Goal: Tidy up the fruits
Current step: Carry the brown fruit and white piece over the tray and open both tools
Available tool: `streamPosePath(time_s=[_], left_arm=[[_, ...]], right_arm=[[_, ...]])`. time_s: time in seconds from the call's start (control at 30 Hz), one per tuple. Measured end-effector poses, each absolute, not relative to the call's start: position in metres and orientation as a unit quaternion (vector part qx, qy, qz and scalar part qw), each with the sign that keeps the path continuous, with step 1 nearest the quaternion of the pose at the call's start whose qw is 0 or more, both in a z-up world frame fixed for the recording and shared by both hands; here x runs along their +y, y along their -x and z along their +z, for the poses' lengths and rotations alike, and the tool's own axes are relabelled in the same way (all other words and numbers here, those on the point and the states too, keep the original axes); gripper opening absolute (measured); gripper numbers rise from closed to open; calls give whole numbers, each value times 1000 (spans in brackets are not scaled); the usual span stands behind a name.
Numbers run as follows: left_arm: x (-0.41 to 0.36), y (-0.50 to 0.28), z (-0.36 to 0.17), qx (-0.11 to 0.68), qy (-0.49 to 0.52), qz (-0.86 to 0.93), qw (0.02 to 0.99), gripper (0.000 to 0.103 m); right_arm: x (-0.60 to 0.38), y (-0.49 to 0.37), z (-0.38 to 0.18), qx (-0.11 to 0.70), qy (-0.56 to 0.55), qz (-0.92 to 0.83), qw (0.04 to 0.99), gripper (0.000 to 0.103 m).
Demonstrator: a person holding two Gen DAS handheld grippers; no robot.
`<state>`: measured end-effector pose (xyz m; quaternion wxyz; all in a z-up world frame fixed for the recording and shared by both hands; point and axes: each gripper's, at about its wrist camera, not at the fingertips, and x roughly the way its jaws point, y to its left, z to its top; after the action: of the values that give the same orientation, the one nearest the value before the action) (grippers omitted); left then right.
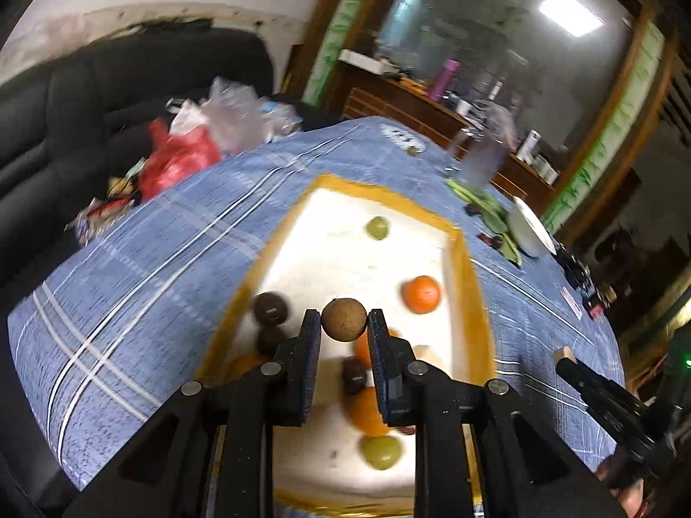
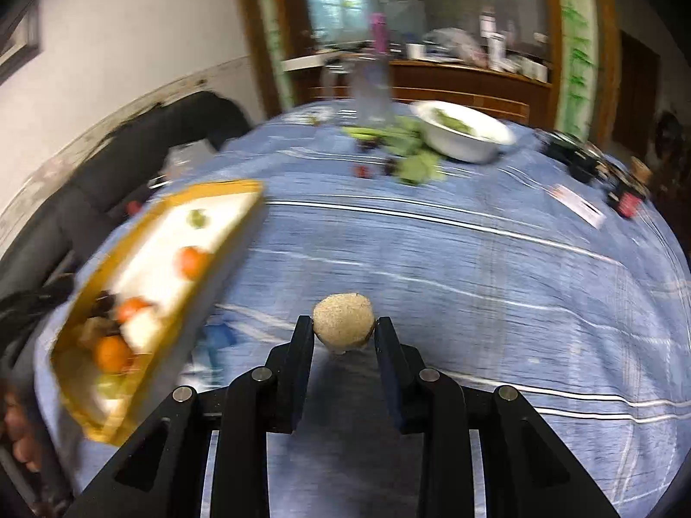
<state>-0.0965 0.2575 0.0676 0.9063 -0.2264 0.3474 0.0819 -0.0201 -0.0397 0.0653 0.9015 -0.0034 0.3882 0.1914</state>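
Blue-clothed table (image 1: 172, 233): left hand-held gripper (image 1: 344, 323) pinched a brown fruit (image 1: 344, 318) over the tray (image 1: 468, 285); right hand-held gripper (image 2: 344, 332) clamped a pale fruit (image 2: 343, 321)

Blue striped cloth-covered bench (image 2: 475, 267) lies bare right of the yellow-rimmed white tray (image 2: 233, 233); white bowl (image 2: 466, 138) and green leaves (image 2: 414, 159) crowd its far edge.

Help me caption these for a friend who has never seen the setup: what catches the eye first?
Each gripper pinches a small round brown fruit: the left gripper holds its brown fruit over the yellow-rimmed tray, and the right gripper holds a paler one above the blue striped tablecloth. In the tray, an orange and a green fruit stand out on the white lining. A white bowl sits at the table's far side.
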Motion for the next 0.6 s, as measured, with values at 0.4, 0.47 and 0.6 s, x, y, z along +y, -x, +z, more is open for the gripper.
streamPosePath(time_s=[0.4, 0.47, 0.6], left_arm=[[252, 110, 51, 366, 167, 88, 911, 21], [251, 109, 49, 370, 166, 83, 910, 21], [255, 109, 46, 373, 170, 81, 909, 21]], right_arm=[[98, 53, 70, 387, 87, 305, 866, 32], [111, 55, 62, 395, 98, 311, 859, 32], [122, 62, 51, 406, 115, 319, 849, 32]])
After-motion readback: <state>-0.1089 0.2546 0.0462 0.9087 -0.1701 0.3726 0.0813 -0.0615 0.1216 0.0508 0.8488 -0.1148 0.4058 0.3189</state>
